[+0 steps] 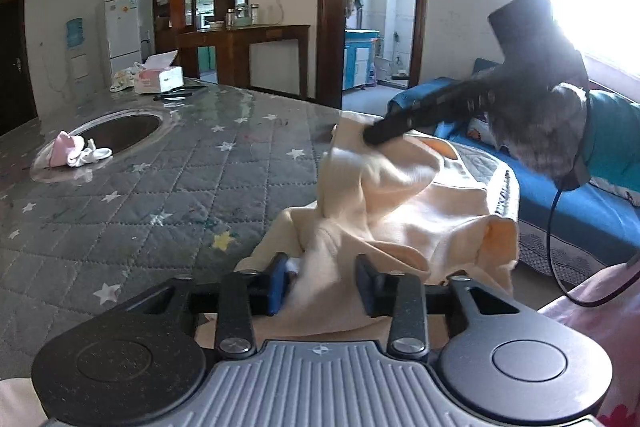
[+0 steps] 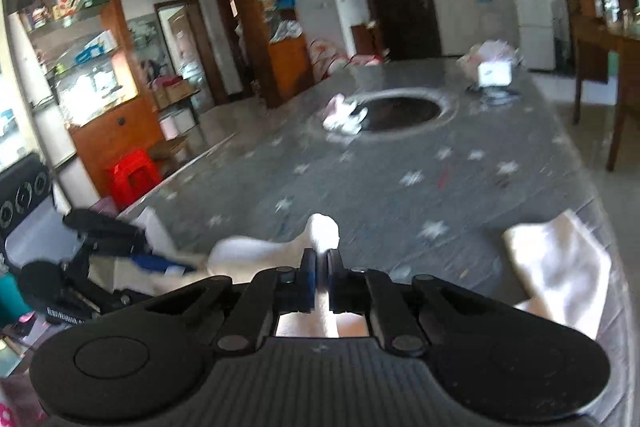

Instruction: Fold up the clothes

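My right gripper (image 2: 320, 269) is clenched on a fold of the cream garment (image 1: 400, 211) at the table's (image 1: 160, 187) near edge, while my left gripper (image 1: 320, 283) grasps its bunched cloth.

A cream-coloured garment (image 1: 400, 211) lies rumpled near the edge of a grey, star-patterned quilted table (image 1: 168, 187), one part lifted into a peak, folds bunched below. A pink-and-white cloth (image 1: 74, 153) sits crumpled beside the table's round opening (image 1: 124, 131).

Motion-blurred table (image 2: 400, 163) and shelves (image 2: 92, 39)
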Motion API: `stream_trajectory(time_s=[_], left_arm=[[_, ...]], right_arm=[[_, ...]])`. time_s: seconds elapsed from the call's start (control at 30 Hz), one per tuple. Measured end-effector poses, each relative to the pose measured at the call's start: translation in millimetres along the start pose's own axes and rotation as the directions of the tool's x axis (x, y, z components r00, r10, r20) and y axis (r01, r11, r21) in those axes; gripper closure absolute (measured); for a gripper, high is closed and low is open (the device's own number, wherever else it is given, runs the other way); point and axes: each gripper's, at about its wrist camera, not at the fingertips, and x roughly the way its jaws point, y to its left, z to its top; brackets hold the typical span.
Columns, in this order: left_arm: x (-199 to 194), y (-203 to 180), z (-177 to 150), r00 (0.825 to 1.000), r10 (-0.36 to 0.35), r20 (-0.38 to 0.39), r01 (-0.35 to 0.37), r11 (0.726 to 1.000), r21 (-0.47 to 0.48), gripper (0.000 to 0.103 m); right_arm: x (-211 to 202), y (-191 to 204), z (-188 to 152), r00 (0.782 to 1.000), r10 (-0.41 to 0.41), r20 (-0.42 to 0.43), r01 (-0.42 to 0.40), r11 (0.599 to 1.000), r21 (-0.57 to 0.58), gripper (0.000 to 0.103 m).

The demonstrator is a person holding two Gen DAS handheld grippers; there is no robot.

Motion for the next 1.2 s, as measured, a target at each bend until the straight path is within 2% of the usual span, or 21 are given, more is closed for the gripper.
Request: stream_trajectory(time_s=[0.07,0.13,0.23,0.3,0.5,0.6,0.7,0.77,0.8,0.87,0.93,1.0,1.03,1.07,1.13,1.2], left_arm=[[-3,5,1,1.000,0.020,0.023,-0.020,0.999,-0.026,0.088],[-7,11,3,0.998,0.044,0.047,-0.041,0.997,-0.063,0.094],[-14,27,6,0.993,0.097,0.070,-0.087,0.987,-0.134,0.097],[-17,40,8,0.985,0.158,0.070,-0.142,0.971,-0.193,0.097],[-31,94,10,0.938,0.338,0.080,-0.285,0.880,-0.379,0.099],[-34,122,11,0.910,0.409,0.063,-0.344,0.832,-0.436,0.101],[-32,144,14,0.882,0.470,0.041,-0.403,0.797,-0.450,0.101],[-25,159,13,0.894,0.448,-0.004,-0.392,0.779,-0.489,0.101],[-21,165,12,0.907,0.420,-0.025,-0.372,0.772,-0.515,0.101],[-14,164,10,0.925,0.378,-0.036,-0.341,0.787,-0.514,0.099],[-8,154,11,0.933,0.357,-0.049,-0.334,0.805,-0.489,0.092],[0,142,11,0.932,0.356,-0.066,-0.345,0.818,-0.460,0.076],[3,137,12,0.930,0.358,-0.077,-0.353,0.818,-0.455,0.060],[7,134,12,0.928,0.362,-0.088,-0.361,0.815,-0.453,0.053],[14,131,12,0.923,0.369,-0.107,-0.376,0.809,-0.451,0.053],[21,131,11,0.922,0.365,-0.131,-0.383,0.805,-0.452,0.056]], right_arm=[[0,-2,7,1.000,-0.028,0.010,0.028,1.000,-0.007,0.099],[3,-5,14,0.998,-0.054,0.014,0.054,0.998,-0.015,0.099],[13,-10,26,0.996,-0.087,0.018,0.087,0.996,-0.013,0.099],[21,-16,34,0.993,-0.112,0.023,0.112,0.994,-0.002,0.099],[55,-33,54,0.982,-0.189,0.012,0.188,0.981,0.037,0.099],[76,-39,61,0.977,-0.215,-0.007,0.215,0.975,0.048,0.099],[97,-44,67,0.969,-0.246,-0.025,0.247,0.968,0.054,0.099],[114,-49,69,0.960,-0.277,-0.053,0.279,0.959,0.055,0.099],[123,-52,69,0.954,-0.293,-0.069,0.297,0.953,0.054,0.099],[136,-58,68,0.939,-0.327,-0.103,0.333,0.941,0.054,0.099],[141,-63,64,0.932,-0.342,-0.123,0.350,0.936,0.051,0.097],[145,-67,60,0.926,-0.351,-0.141,0.361,0.931,0.048,0.094],[145,-68,58,0.924,-0.352,-0.148,0.362,0.931,0.046,0.094],[143,-68,57,0.924,-0.352,-0.148,0.362,0.931,0.040,0.094],[136,-67,54,0.926,-0.351,-0.142,0.357,0.934,0.021,0.091],[129,-63,53,0.935,-0.328,-0.138,0.331,0.944,-0.002,0.078]])
